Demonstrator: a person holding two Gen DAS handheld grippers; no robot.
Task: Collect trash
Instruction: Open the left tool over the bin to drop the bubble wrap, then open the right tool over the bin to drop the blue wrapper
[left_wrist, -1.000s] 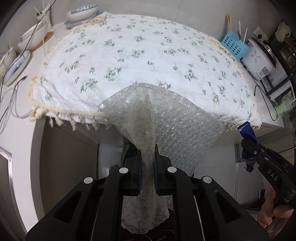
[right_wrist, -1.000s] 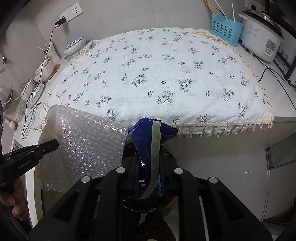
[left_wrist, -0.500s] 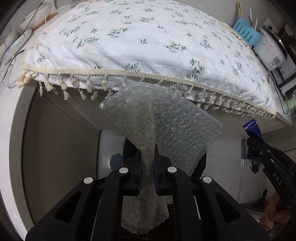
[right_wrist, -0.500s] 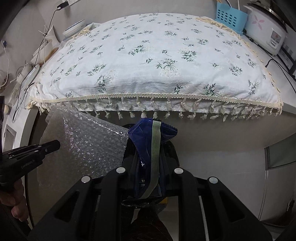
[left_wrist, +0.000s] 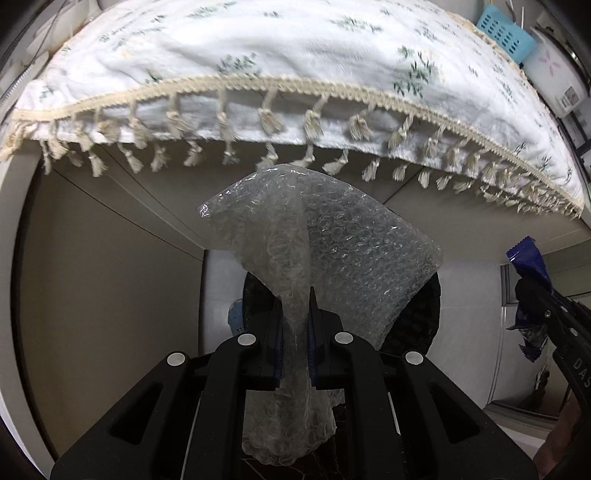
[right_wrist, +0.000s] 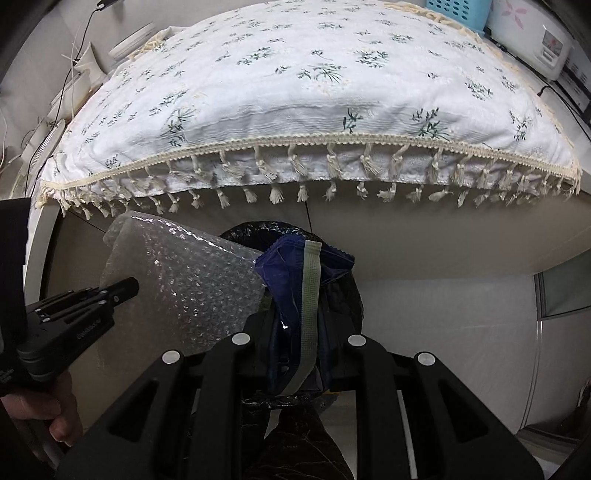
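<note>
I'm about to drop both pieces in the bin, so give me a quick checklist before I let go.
1. Left claw shut on bubble wrap: ok.
2. Right claw shut on blue wrapper: ok.
3. Black bin bag below both claws: ok, its dark rim shows behind each piece.
4. Bag mouth open wide enough for the wrap: cannot tell, mostly hidden.
5. Trash clear of the tablecloth fringe: ok, both hang below it without touching.
6. Wrap and wrapper apart: cannot tell, they overlap in the right view.
</note>
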